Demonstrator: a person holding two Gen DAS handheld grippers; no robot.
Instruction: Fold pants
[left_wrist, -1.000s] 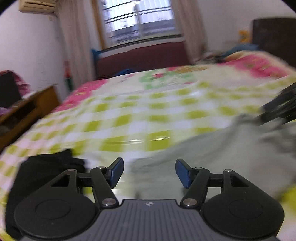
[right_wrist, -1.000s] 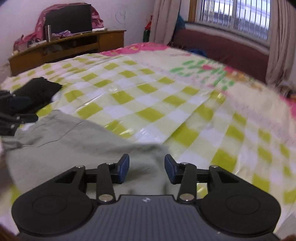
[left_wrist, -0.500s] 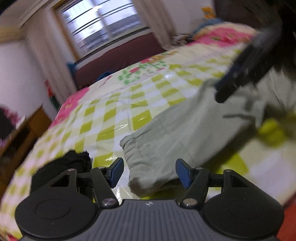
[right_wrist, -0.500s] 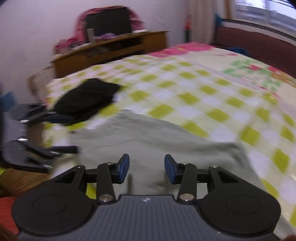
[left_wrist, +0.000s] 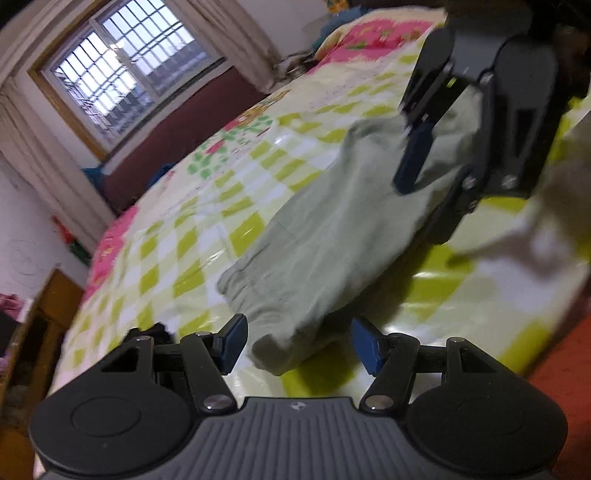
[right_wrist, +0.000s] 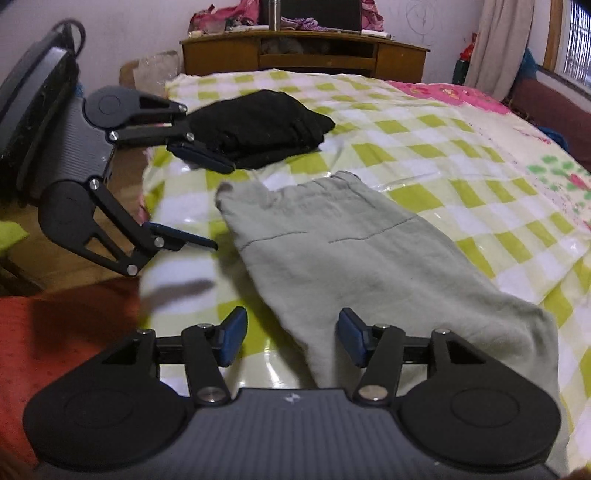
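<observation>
Opening fingers: the right gripper (right_wrist: 290, 341) is seen with its jaws spreading, the near end of the pants between them but not pinched by the pads.
Left fingers: the left gripper (left_wrist: 297, 345) is held wide apart, a corner of the cloth lying between the blue pads, untouched as far as can be told.
Pants: the pale green pants (right_wrist: 354, 258) are laid flat on the bed (right_wrist: 461, 155), near its near edge, stretched between the two grippers, gathered waistband at the far left end in the right wrist view.
Handling: judged soft, light and limp; the cloth would sag and crease when lifted, and may slide on the glossy checked cover.
Where to grip: the waistband corner and the hem corner are judged best, both layers taken together at the edge.
Hand pose: both grippers are tilted downward toward the bed from opposite ends, each visible in the other's view.
Beyond: a folded black garment (right_wrist: 266, 125) is left further off, near the left gripper.
</observation>
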